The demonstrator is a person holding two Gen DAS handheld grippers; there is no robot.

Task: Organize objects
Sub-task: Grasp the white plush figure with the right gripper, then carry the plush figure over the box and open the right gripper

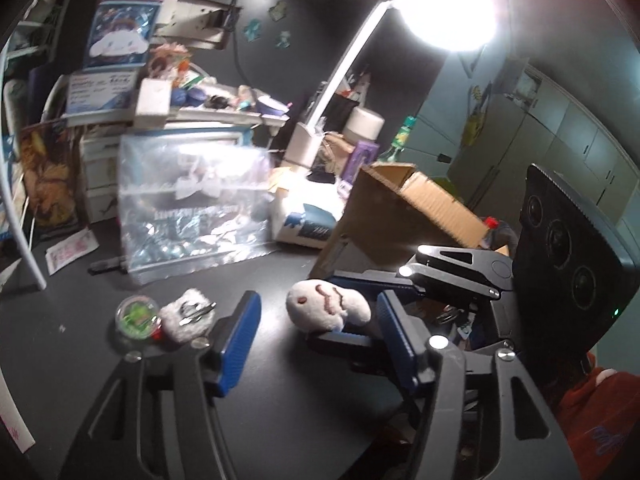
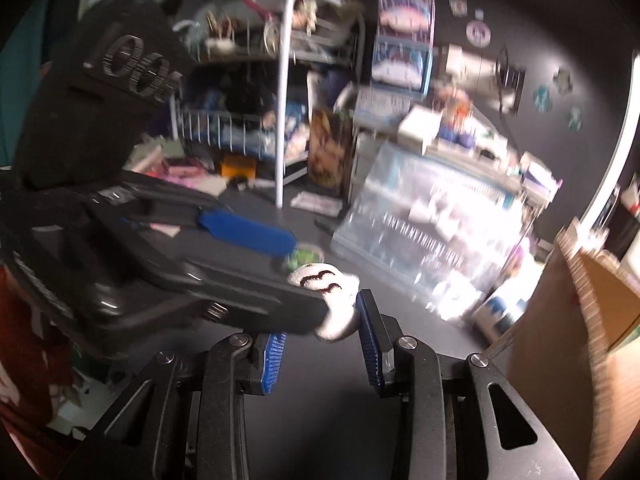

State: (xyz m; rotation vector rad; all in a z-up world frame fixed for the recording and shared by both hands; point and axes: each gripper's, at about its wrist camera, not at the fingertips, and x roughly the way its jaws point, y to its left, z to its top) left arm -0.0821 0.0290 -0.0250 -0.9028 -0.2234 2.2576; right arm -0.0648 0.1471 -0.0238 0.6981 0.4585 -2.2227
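Observation:
A small white plush toy [image 1: 328,306] with a dark red stitched face sits between the blue pads of my right gripper [image 1: 352,308], low over the black desk [image 1: 280,360]. In the right wrist view the plush toy [image 2: 336,300] lies between that gripper's pads [image 2: 370,344], which stand apart around it; whether they press it I cannot tell. My left gripper [image 1: 320,340] is open, wide around the toy and the right gripper's fingers. It crosses the right wrist view [image 2: 248,236] from the left. A fuzzy white pouch [image 1: 186,316] and a clear green capsule [image 1: 138,316] lie to the left.
An open cardboard box [image 1: 404,216] stands at the right, close behind the grippers. A shiny plastic bag [image 1: 192,208] leans against a cluttered shelf unit [image 1: 172,112]. A white desk lamp [image 1: 344,76] shines from above. A wire rack [image 2: 280,92] stands at the far left.

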